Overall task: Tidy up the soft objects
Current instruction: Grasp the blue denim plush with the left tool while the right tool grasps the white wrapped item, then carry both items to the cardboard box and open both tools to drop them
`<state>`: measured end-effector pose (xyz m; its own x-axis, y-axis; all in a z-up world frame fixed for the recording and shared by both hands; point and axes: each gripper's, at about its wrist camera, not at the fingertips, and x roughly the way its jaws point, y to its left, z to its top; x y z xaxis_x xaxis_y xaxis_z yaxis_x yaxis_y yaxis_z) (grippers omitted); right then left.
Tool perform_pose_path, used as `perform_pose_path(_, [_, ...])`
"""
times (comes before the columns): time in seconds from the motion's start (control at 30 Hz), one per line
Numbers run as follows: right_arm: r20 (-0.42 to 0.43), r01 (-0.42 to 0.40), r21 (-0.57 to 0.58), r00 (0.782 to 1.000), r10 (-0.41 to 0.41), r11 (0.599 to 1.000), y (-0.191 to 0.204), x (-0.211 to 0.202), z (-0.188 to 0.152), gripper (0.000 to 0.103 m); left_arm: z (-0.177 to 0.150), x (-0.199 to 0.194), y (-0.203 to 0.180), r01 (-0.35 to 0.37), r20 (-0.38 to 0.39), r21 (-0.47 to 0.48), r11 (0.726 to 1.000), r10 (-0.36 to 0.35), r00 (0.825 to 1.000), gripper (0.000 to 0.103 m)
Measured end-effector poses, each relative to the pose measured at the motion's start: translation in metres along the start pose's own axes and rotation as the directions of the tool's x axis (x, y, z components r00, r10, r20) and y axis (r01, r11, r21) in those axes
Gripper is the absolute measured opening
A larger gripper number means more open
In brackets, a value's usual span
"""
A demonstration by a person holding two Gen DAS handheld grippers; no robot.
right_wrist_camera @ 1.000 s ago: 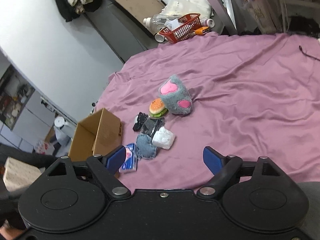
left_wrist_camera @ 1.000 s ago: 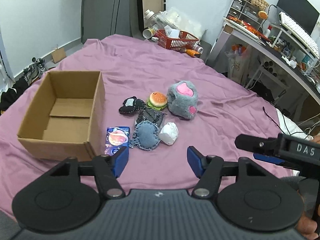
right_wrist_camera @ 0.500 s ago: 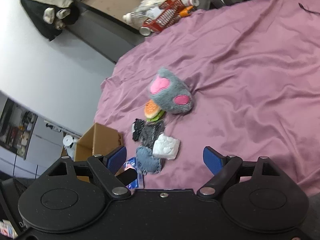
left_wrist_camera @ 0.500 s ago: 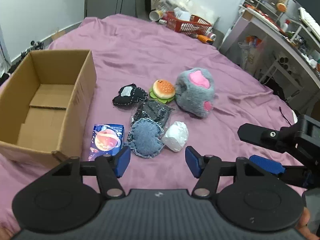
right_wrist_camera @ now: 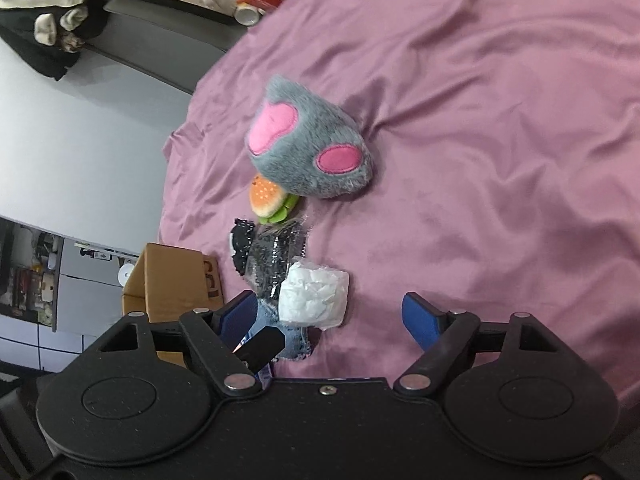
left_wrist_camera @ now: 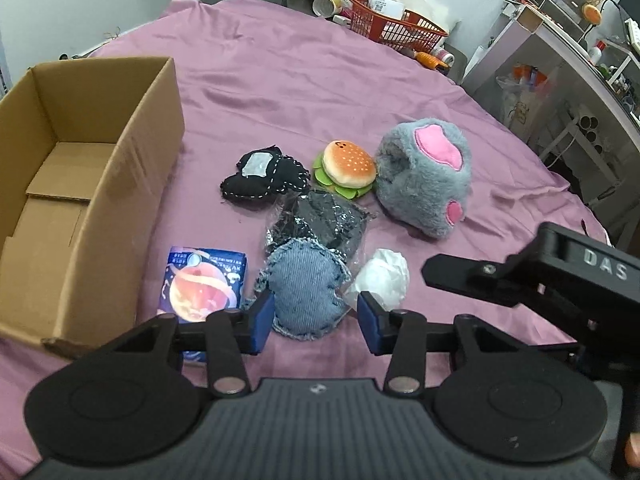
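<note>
Lot: soft items on a bed under a mauve satin sheet (left_wrist_camera: pixel 304 80). Landmark for all positions: the open brown cardboard box (left_wrist_camera: pixel 132 168), empty as far as its floor shows.

- Blue printed tissue pack with a planet picture (left_wrist_camera: pixel 202 286): just beside the box's near corner.
- Blue denim frayed-edge cushion (left_wrist_camera: pixel 304 292): next out from the box, beyond the pack.
- White crumpled pad in clear wrap (left_wrist_camera: pixel 382 278): beyond the cushion, touching its wrap.
- Dark glittery fabric in clear plastic bag (left_wrist_camera: pixel 320 220): behind the cushion, partly under it.
- Black stitched felt plush with grey patch (left_wrist_camera: pixel 266 176): near the box's long wall.
- Small burger-shaped plush (left_wrist_camera: pixel 348 164): beyond the black plush, touching the next item.
- Grey furry paw plush with pink pads (left_wrist_camera: pixel 428 180): farthest from the box.

Left tongs (left_wrist_camera: pixel 314 316): wide open, holding nothing, blue pads either side of the denim cushion's near edge.
Right tongs (right_wrist_camera: pixel 332 316): wide open, empty, above the white pad on the far side from the box.

Change noted: over the last second both tongs have closed in from a high, distant view to hang low over the pile; nothing has shifted.

Assessment: sorting not begun; every item lies outside the box. The left tongs appear lined up for the denim cushion, probably the first pick.
</note>
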<state>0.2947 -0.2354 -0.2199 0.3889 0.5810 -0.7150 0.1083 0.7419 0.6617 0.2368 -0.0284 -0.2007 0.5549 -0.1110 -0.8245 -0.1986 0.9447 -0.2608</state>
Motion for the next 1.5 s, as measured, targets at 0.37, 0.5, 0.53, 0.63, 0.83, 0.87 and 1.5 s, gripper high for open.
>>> perform_pose_path(0.37, [-0.032, 0.012, -0.013, 0.999, -0.013, 1.0, 0.006, 0.027, 0.007, 0.08, 0.0, 0.026, 0.011, -0.013, -0.066, -0.024, 1.0, 0.011, 0.998, 0.049])
perform_pose_path(0.5, [-0.027, 0.024, -0.026, 0.999, -0.024, 0.999, 0.008, 0.031, 0.008, 0.081, 0.0, 0.03, 0.009, -0.013, -0.058, -0.014, 1.0, 0.012, 0.998, 0.049])
perform_pose_path(0.53, [-0.025, 0.03, -0.038, 0.999, -0.031, 0.999, 0.01, 0.032, 0.007, 0.08, -0.001, 0.031, 0.008, -0.013, -0.055, -0.012, 1.0, 0.013, 0.998, 0.048])
perform_pose_path(0.63, [-0.006, 0.075, -0.09, 0.997, -0.076, 0.993, 0.015, 0.034, 0.005, 0.059, -0.001, 0.03, 0.008, -0.015, -0.063, -0.014, 1.0, 0.014, 0.998, 0.039])
perform_pose_path(0.83, [0.013, 0.075, -0.101, 0.997, -0.074, 0.992, 0.013, 0.027, 0.002, 0.043, 0.001, 0.021, 0.008, -0.016, -0.059, -0.02, 1.0, 0.015, 0.998, 0.033])
perform_pose_path(0.87, [0.018, 0.083, -0.105, 0.997, -0.081, 0.991, 0.014, 0.024, 0.0, 0.043, 0.001, 0.018, 0.007, -0.012, -0.053, -0.014, 1.0, 0.011, 0.999, 0.033])
perform_pose_path(1.5, [0.315, 0.209, -0.098, 0.934, -0.169, 0.973, 0.028, -0.07, -0.031, 0.043, 0.007, -0.045, -0.036, 0.037, 0.008, 0.064, 0.997, -0.038, 0.999, 0.033])
